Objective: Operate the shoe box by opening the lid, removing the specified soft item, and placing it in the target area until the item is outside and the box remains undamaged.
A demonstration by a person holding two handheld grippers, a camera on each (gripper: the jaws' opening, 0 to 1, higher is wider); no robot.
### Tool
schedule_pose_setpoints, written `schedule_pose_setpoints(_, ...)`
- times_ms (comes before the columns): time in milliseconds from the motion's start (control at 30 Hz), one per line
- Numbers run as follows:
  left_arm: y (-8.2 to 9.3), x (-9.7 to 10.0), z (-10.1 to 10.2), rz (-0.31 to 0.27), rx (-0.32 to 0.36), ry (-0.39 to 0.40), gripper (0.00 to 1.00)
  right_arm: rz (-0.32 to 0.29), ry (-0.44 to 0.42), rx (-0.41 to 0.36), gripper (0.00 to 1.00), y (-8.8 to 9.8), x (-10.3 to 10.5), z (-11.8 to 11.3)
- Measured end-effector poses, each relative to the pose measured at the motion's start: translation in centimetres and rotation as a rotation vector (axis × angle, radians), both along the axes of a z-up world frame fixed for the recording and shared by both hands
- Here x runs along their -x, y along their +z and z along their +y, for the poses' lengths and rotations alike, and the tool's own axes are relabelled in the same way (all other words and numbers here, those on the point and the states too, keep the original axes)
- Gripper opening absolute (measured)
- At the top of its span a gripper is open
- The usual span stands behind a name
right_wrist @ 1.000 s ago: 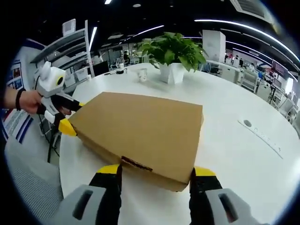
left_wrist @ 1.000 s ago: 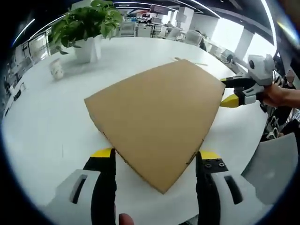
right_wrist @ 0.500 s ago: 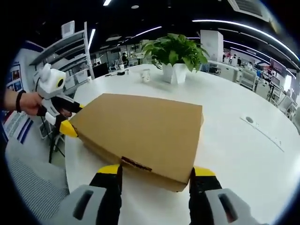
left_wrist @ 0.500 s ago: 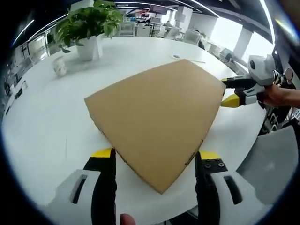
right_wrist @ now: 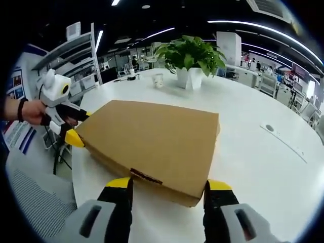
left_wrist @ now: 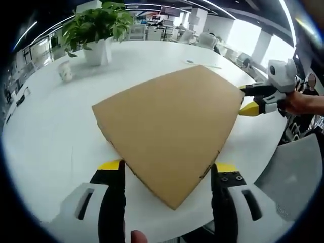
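On the white table (left_wrist: pixel 50 126) we see the closed box (left_wrist: pixel 169 126) between both wide-open, empty grippers: left (left_wrist: pixel 168 167), right (right_wrist: pixel 167 185).

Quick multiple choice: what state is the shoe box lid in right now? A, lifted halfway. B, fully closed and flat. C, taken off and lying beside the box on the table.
B: the shoe box shows an unbroken flat brown top, with the right gripper and left gripper open at its corners.
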State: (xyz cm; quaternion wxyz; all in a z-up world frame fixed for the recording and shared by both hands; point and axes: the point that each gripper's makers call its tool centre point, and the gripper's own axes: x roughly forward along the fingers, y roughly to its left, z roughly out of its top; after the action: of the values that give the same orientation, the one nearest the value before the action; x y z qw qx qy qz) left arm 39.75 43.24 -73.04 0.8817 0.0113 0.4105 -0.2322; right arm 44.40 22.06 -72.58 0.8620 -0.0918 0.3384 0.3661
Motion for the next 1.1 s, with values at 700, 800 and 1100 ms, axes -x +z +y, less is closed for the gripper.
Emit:
schedule_pose_setpoints(700,0.3,0.1,-0.1,-0.014,0.015,0.028,0.68,-0.005,-0.007,-0.009,0.53,0.3,0.1,0.0)
schedule_pose_setpoints(800,0.4,0.1,0.0,-0.017,0.021,0.037,0.67,-0.008,-0.008,-0.011,0.53,0.6,0.2,0.0)
schedule_pose_setpoints(1100,1.4,0.5,-0.2,-0.025,0.037,0.059,0.66,-0.021,-0.005,-0.016,0.52,1.3,0.2,-0.1)
